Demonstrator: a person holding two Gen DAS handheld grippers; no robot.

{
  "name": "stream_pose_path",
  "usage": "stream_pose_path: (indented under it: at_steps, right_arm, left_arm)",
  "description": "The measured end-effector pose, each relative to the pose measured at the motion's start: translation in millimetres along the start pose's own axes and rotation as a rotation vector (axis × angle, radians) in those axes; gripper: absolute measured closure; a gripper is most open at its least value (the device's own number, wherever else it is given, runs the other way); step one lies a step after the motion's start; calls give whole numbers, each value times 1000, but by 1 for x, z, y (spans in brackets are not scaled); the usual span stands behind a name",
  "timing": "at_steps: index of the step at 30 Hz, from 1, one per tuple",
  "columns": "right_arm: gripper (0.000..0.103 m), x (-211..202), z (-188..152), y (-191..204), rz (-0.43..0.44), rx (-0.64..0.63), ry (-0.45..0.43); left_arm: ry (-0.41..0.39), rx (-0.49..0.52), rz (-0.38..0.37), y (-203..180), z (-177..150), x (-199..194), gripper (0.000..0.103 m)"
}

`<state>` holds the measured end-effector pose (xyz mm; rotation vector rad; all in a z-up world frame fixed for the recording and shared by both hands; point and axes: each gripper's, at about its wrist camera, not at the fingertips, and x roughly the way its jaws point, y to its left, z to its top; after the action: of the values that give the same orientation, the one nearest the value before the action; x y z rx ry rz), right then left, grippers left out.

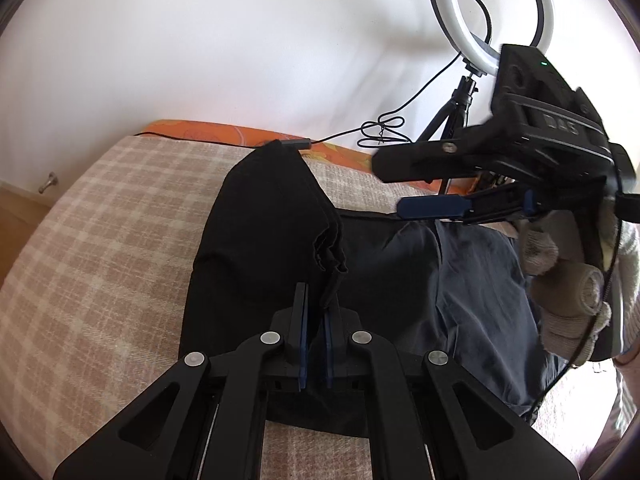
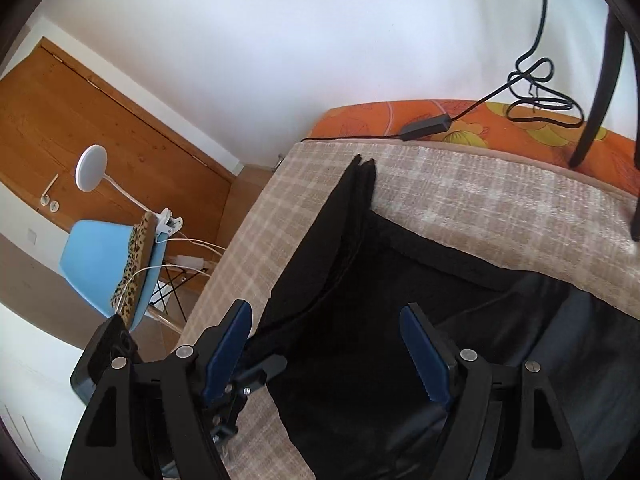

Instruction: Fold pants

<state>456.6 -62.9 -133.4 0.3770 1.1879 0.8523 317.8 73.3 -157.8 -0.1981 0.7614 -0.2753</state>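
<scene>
Black pants point(image 1: 264, 232) lie on a beige plaid blanket point(image 1: 100, 248), partly folded, with a raised flap of fabric. My left gripper point(image 1: 316, 304) is shut on the hem of that flap and holds it up. My right gripper point(image 1: 424, 184) hovers open above the pants at the right, held by a gloved hand point(image 1: 568, 280). In the right wrist view the right gripper point(image 2: 328, 344) is open and empty over the pants point(image 2: 360, 320), with the left gripper's body at its lower left.
An orange patterned sheet point(image 2: 460, 120) edges the bed by the white wall. A ring light on a tripod point(image 1: 492, 8) and its black cable with adapter point(image 2: 424, 128) sit at the far edge. A blue chair point(image 2: 104, 264) and wooden door point(image 2: 80, 128) stand beyond the bed.
</scene>
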Motion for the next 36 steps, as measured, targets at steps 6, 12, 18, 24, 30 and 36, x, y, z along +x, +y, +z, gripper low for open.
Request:
stream_pose_path:
  at_steps: [6,12,18,24,30,36]
  right_arm:
    - [26,42,19,-10,-22,86,22]
    - [92,40,23,-13,-80,102,-2]
    - [102,-12,11,-8,-180,4,-87]
    - [102,-85,-10,-20,-258,0,-173]
    - [102,-158,-51,-59,-312,63,-208]
    - [102,-208,-100,-106,-360,157,-220]
  left_arm:
    - [-3,-2,-30,-6,3,-8,98]
    - [20,13,-52,-18,0,-8,98]
    - [38,41,-108,-43,-6,-12,99]
    - [67,95,-197,-91,-12,-20,100]
    - [99,136,-281,-128,-13,-41,100]
    - [120,129,-190,-118,-7,-39,90]
